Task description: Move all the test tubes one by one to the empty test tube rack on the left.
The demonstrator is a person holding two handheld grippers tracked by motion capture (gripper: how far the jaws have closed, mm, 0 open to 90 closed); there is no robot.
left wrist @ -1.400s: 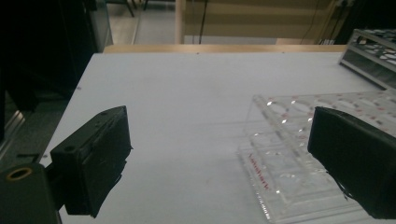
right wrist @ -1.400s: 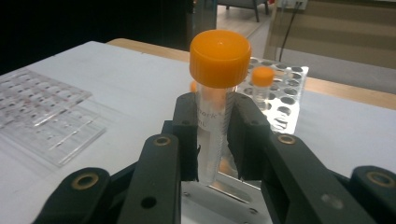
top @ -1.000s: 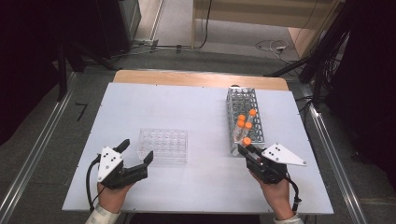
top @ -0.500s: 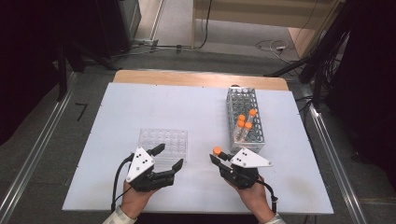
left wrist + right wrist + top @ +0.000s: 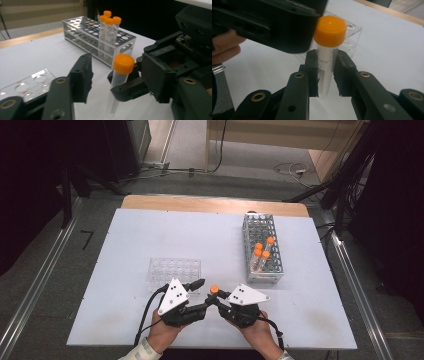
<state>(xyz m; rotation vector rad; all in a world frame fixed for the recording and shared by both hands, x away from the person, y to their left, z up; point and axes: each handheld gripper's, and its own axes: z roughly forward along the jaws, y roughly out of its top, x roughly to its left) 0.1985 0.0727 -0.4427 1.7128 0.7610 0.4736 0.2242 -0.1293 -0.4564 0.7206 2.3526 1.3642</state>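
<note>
Right gripper [image 5: 218, 303]: jaws clamped on the clear body of an orange-capped tube [image 5: 327, 50], just below the cap – tube upright, lifted clear of the bench [image 5: 150, 235].
Left gripper [image 5: 197, 295]: jaws have just been closing, one to each side of the tube's cap [image 5: 123, 63]; in the left gripper view a gap shows on the near side, so no grip yet.
What changed: a second ago the hands were well apart, the right one beside the metal rack [image 5: 263, 250]; now both meet at the front middle of the bench, the tube between them.
Meaning: likely a cap twist-off or a hand-over – I judge the left jaws must pinch the cap next.
Elsewhere: three capped tubes stand in the rack; the clear well plate [image 5: 172, 270] lies just beyond the left gripper.
</note>
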